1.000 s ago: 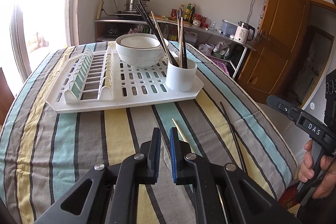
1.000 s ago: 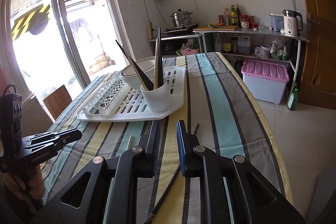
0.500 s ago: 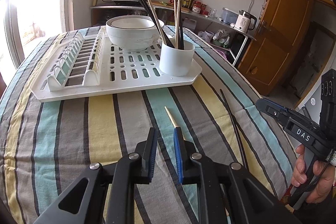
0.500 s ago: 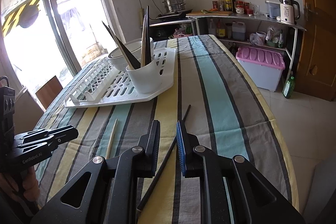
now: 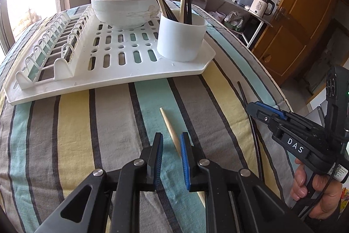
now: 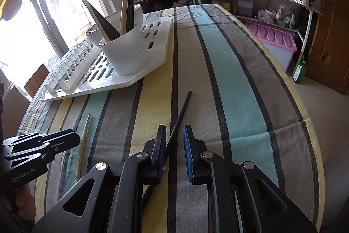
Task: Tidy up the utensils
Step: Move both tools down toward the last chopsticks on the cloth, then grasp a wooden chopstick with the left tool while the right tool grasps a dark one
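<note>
A pale wooden chopstick (image 5: 169, 127) lies on the striped tablecloth, its near part between the open jaws of my left gripper (image 5: 171, 143). It also shows in the right wrist view (image 6: 84, 139). A black chopstick (image 6: 177, 121) lies on the cloth and runs between the open jaws of my right gripper (image 6: 174, 141); it also shows in the left wrist view (image 5: 248, 117). A white utensil cup (image 5: 181, 38) with several chopsticks stands on the white drying rack (image 5: 109, 71).
A white bowl (image 5: 126, 8) sits on the rack behind the cup. The table edge falls off at the right (image 6: 305, 115). A pink-lidded bin (image 6: 272, 43) and a green bottle (image 6: 298, 72) stand on the floor beyond it.
Both grippers have lowered and moved forward over the cloth. Their jaws have opened wider, and each now straddles a chopstick.
</note>
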Tool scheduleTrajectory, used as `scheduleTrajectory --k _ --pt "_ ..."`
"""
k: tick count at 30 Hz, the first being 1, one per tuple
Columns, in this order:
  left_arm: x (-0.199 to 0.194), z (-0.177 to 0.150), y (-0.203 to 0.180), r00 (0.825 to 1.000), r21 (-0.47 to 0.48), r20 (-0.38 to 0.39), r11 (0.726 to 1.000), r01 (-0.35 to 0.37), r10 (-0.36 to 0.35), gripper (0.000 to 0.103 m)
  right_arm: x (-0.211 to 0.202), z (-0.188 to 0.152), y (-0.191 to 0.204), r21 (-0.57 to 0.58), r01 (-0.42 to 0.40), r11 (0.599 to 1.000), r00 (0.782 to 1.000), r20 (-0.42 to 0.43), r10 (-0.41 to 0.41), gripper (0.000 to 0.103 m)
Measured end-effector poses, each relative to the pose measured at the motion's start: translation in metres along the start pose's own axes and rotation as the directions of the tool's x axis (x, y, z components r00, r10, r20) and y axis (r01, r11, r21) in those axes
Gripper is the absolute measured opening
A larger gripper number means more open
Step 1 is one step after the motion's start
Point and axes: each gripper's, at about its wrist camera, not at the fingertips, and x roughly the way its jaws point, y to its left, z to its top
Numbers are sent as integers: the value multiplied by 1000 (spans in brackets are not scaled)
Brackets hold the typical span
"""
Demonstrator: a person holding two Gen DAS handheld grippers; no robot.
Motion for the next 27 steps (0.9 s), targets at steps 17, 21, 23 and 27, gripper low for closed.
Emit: scheduleTrajectory --k 17,21,23,27 --pt "18 12 -27 993 104 26 988 -118 116 12 11 10 6 -86 56 995 998 -34 -59 9" --pt "21 15 -29 990 123 25 983 -138 136 7 13 12 7 -88 52 995 998 -41 -56 9" --pt "22 16 -30 990 130 22 981 -144 142 6 13 13 6 -84 46 995 998 -45 -50 8" --pt "21 16 -28 991 133 13 983 -130 129 5 12 15 6 -76 29 997 998 -45 -33 8"
